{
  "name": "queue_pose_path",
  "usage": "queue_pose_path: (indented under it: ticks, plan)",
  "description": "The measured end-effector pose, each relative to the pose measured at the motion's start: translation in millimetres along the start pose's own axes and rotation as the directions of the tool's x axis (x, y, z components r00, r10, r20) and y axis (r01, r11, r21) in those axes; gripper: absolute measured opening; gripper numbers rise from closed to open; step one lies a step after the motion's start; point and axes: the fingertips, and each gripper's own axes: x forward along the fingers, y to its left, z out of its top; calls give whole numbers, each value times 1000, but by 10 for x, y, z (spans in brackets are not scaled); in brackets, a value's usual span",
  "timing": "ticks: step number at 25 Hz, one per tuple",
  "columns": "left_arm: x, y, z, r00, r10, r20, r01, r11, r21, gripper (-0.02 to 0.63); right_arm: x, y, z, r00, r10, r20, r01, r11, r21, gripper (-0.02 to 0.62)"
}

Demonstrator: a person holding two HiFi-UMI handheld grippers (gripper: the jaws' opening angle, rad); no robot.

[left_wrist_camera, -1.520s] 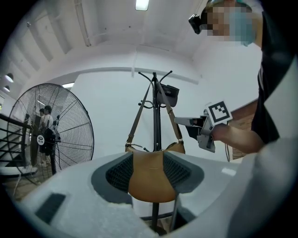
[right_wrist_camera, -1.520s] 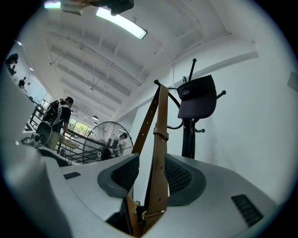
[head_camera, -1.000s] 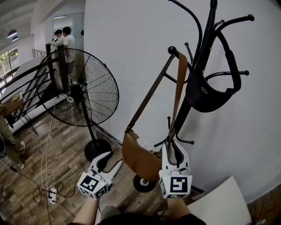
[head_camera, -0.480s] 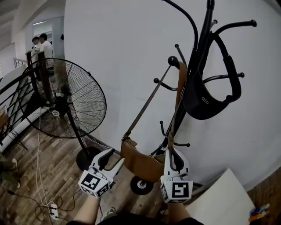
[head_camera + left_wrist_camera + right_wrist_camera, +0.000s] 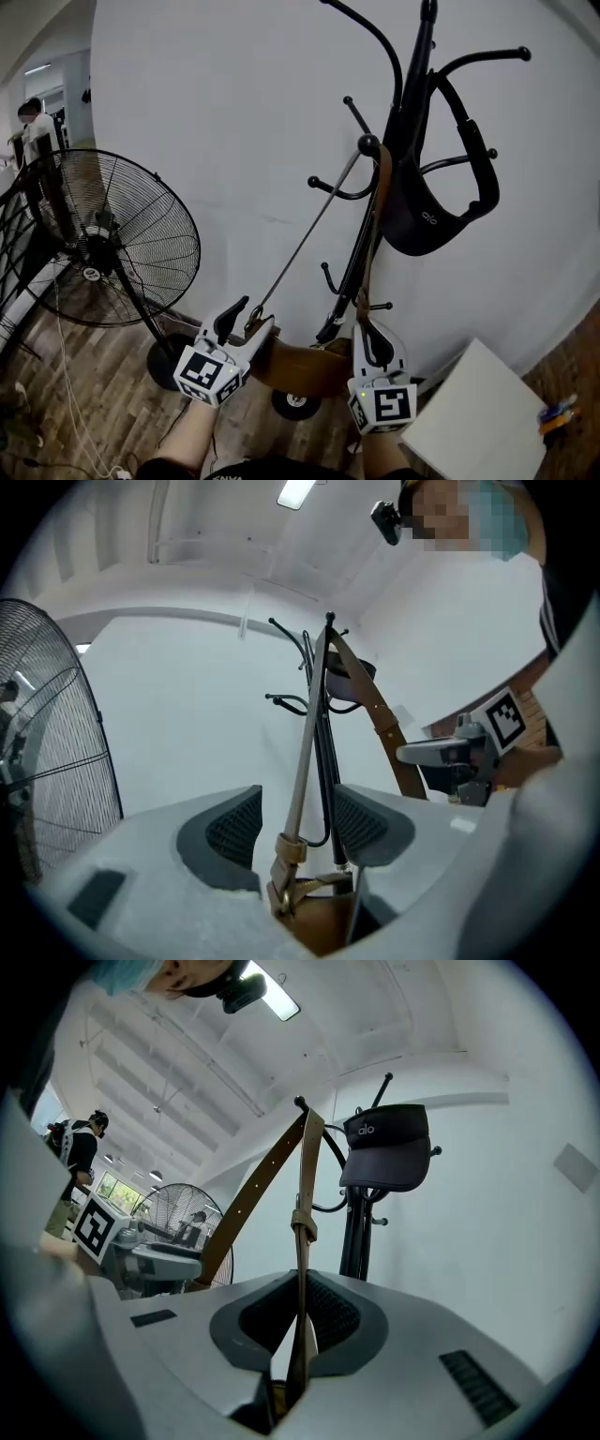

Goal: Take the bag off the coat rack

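A brown bag (image 5: 300, 364) hangs by its long strap (image 5: 379, 225) from a knob hook (image 5: 369, 145) of the black coat rack (image 5: 413, 103). My right gripper (image 5: 367, 326) is shut on the strap's right leg just above the bag; in the right gripper view the strap (image 5: 302, 1241) is pinched between the pads of that gripper (image 5: 298, 1321). My left gripper (image 5: 251, 317) is at the bag's left end. Its jaws are opening, and the strap's other leg (image 5: 300, 761) runs between the pads of the left gripper (image 5: 295, 822) without being pressed.
A black visor (image 5: 433, 208) hangs on a higher hook of the rack. A big standing fan (image 5: 103, 253) is at the left on the wood floor. A white board (image 5: 478, 422) lies at lower right. A white wall stands right behind the rack.
My left gripper has come up and right to the strap at the bag's left end. The right gripper has stayed on the strap's right leg. The view has swung right.
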Motion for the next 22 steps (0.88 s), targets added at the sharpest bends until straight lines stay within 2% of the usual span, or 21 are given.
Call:
queue_pose_path:
  ticks: [2,3,6,7,16,22]
  plan:
    - [68,2,48,999,-36,16,36,999,10,222,-3,-4,-7,1000,-22,-7,22,1000,7,26]
    - [87,-1,68,998,-52,26,52,999,15,195,-7,-6,-6,999,-33,-10,34,999,9,26]
    - [120,-25,111,995,-90,53,87,995,43,53,-20,-14,12,997,-70,-16,70,998,5,26]
    - [134,-40,110,993,-104,56,101,994,51,32,-31,-18,16,996,-82,-20,82,997,2,26]
    - [226,-75,81,981,-190,25,189,981,33,17,-118,-72,23,987,-154,-36,154,988,6,26]
    - [232,-81,137,979,-202,18,202,979,26,17,-158,-74,45,987,-150,-51,150,989,-2,26]
